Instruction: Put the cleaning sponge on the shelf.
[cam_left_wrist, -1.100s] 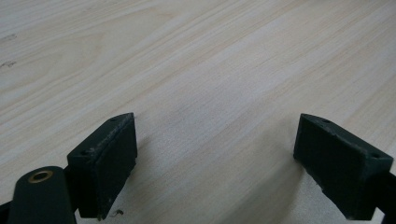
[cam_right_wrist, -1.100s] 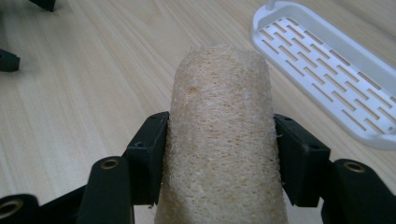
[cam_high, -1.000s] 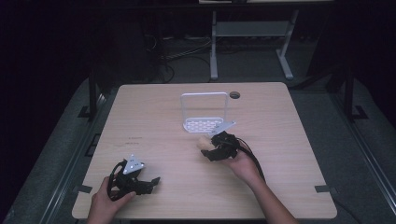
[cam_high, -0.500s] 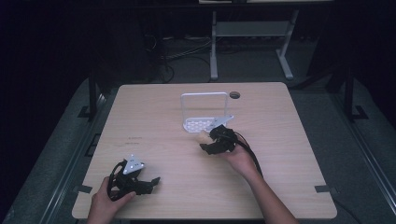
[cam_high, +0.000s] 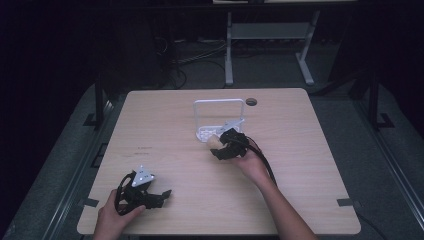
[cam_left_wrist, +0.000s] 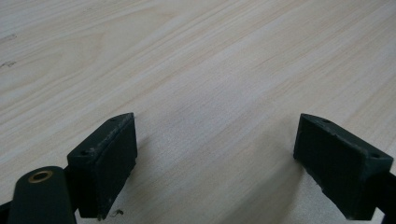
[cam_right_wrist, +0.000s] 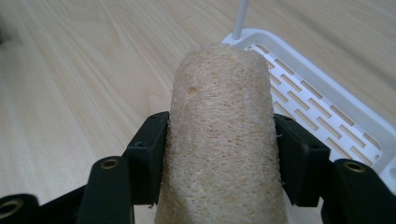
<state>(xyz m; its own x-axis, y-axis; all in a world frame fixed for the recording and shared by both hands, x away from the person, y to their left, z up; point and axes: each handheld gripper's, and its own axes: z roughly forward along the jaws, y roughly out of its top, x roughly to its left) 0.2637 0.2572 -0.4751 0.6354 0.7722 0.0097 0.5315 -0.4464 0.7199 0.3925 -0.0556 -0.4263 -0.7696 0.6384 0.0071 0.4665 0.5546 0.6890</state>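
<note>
A tan loofah sponge (cam_right_wrist: 222, 135) stands between the black jaws of my right gripper (cam_right_wrist: 219, 154), which is shut on it. In the high view that gripper (cam_high: 225, 145) hovers just in front of a white slotted rack (cam_high: 205, 134), the sponge (cam_high: 215, 141) poking out toward the rack's near edge. The rack's perforated base (cam_right_wrist: 322, 100) lies right of the sponge in the right gripper view. My left gripper (cam_high: 159, 196) rests low at the table's near left, its jaws wide apart over bare wood (cam_left_wrist: 215, 154), open and holding nothing.
The light wooden table (cam_high: 165, 120) has a round cable hole (cam_high: 251, 102) behind the rack. The rack's tall white handle frame (cam_high: 220, 102) rises above its base. A cable (cam_high: 265, 162) trails from the right gripper along the forearm. Beyond the table stand dark floor and metal legs.
My right gripper has moved up and away from me with the sponge, closer to the rack's near edge. The left gripper has stayed put.
</note>
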